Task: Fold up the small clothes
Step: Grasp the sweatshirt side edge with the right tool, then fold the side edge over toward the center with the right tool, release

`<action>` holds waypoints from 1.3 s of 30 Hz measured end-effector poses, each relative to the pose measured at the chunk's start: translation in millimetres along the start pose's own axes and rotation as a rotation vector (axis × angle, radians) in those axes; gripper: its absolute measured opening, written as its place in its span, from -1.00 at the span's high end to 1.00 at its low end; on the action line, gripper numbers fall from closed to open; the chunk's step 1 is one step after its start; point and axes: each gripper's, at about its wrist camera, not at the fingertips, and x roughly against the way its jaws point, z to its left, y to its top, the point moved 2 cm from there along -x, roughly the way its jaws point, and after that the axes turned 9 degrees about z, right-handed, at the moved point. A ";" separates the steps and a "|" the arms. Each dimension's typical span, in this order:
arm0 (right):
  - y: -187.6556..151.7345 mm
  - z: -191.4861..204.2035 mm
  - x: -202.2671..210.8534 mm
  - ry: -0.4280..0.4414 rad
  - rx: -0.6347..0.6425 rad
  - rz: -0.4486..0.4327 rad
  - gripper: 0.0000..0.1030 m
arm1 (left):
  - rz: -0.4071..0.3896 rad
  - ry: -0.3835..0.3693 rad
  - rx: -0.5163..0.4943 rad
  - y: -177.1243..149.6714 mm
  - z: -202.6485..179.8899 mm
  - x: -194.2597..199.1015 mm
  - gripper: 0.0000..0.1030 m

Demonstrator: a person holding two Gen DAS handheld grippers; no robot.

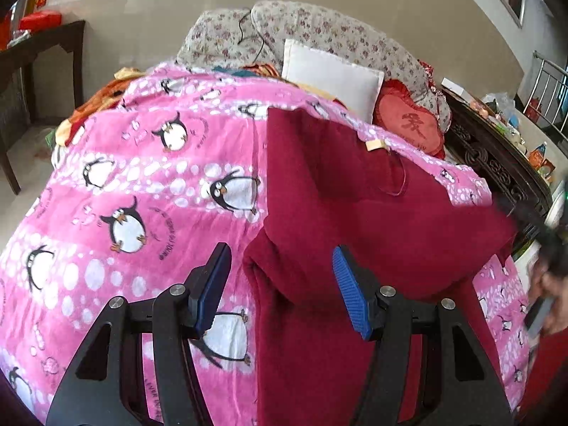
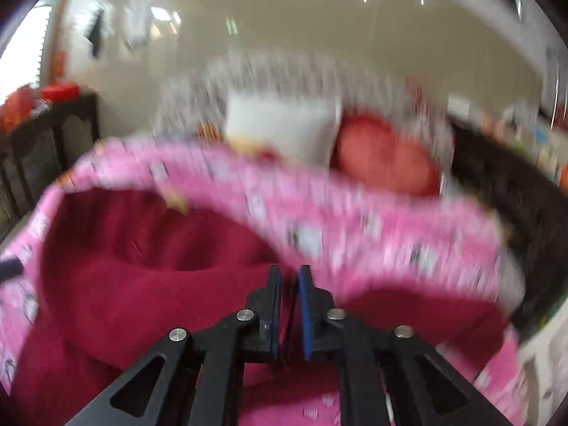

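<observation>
Left view: the left gripper (image 1: 280, 284) hangs open over the garment's (image 1: 355, 213) near-left fold – cloth between the pads, untouched – on the blanket (image 1: 142, 177). Right view, blurred: the right gripper (image 2: 288, 310) is nearly closed, whether it pinches the hem I cannot tell.

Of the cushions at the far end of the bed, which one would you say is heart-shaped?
The red cushion on the right, with a character stitched on its front. The white cushion beside it is square and plain, and the floral cushions behind are bigger and patterned.
</observation>
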 end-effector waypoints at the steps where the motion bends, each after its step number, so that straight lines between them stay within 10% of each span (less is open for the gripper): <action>1: -6.8 -5.2 -15.5 0.030 -0.014 0.075 0.68 | 0.008 0.002 0.001 -1.4 -0.8 -2.7 -0.16; 7: 4.5 -5.5 23.7 0.113 -0.097 -0.080 0.20 | 0.046 0.061 -0.007 -10.8 2.6 -22.8 -0.16; 13: 49.3 119.4 26.1 0.520 0.163 -0.082 0.19 | 0.059 0.016 0.028 -18.8 13.7 -36.0 -0.16; 20: 75.8 246.9 -34.5 0.514 0.440 -0.037 0.19 | 0.035 -0.002 0.038 -22.1 30.6 -39.9 -0.16; 26: 85.7 265.4 -70.7 0.703 0.431 0.038 0.19 | 0.012 -0.028 0.023 -23.1 31.8 -40.3 -0.19; 33: 79.8 283.1 -79.2 0.703 0.491 0.047 0.19 | 0.010 -0.081 0.048 -20.2 38.0 -40.3 -0.21; 37: 72.0 290.5 -82.3 0.703 0.520 0.072 0.93 | 0.005 -0.087 0.045 -21.1 38.3 -40.4 -0.22; 39: 67.0 293.4 -71.1 0.639 0.559 0.013 0.93 | 0.003 -0.105 0.056 -21.8 40.2 -38.9 -0.22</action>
